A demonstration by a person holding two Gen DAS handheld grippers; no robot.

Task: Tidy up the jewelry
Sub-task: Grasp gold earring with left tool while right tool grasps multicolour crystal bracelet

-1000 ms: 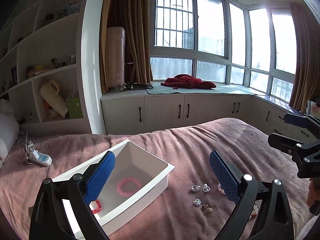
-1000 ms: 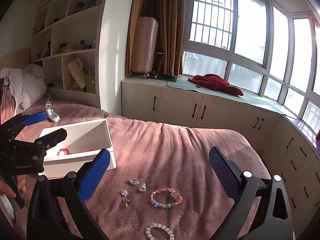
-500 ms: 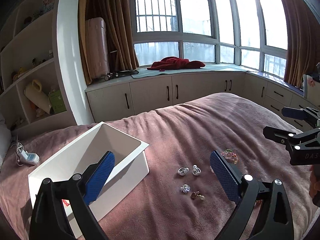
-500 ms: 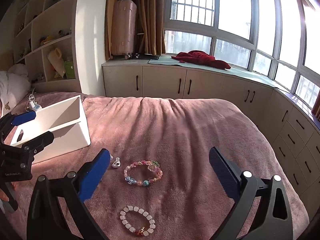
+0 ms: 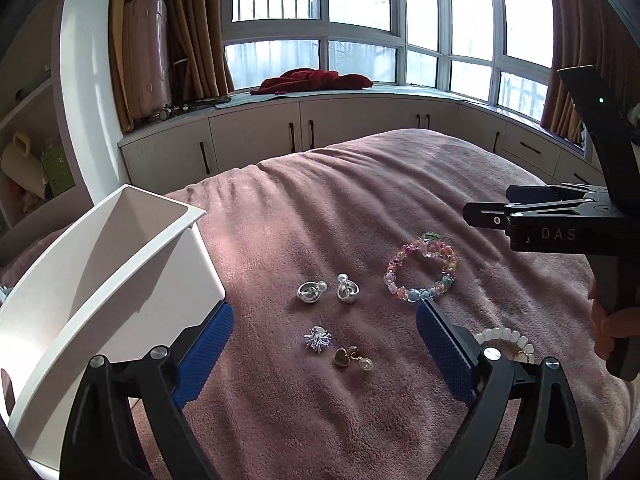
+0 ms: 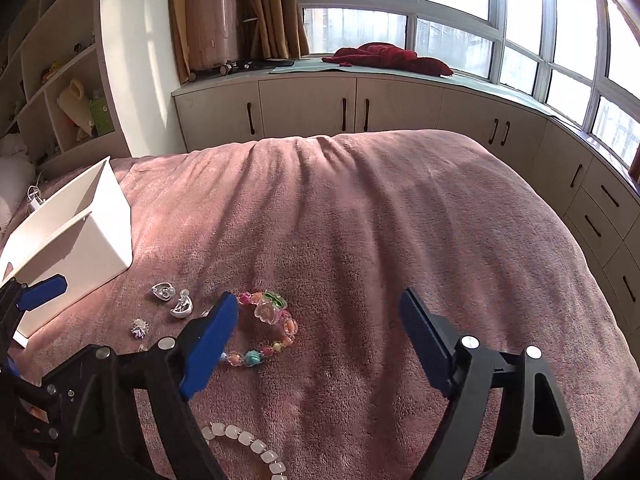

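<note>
Closing both grippers, left (image 5: 324, 344) and right (image 6: 316, 322), still wide apart over jewelry on the blanket (image 5: 360, 208), gripping nothing. Aiming left at earrings (image 5: 328, 292), right around the bracelet (image 6: 264, 328), beside the box (image 5: 120, 264).

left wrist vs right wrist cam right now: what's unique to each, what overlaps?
Left wrist only: the gold earrings, the person's hand holding the right gripper's handle, and the clasp end of the white bracelet.

Right wrist only: the charger on the bed behind the white box, and a pillow at far left.

Both: the box, silver earrings, spiky earring, colourful bracelet, pink blanket, red cloth on the window seat. Each gripper's jaws are closing, with nothing held.
</note>
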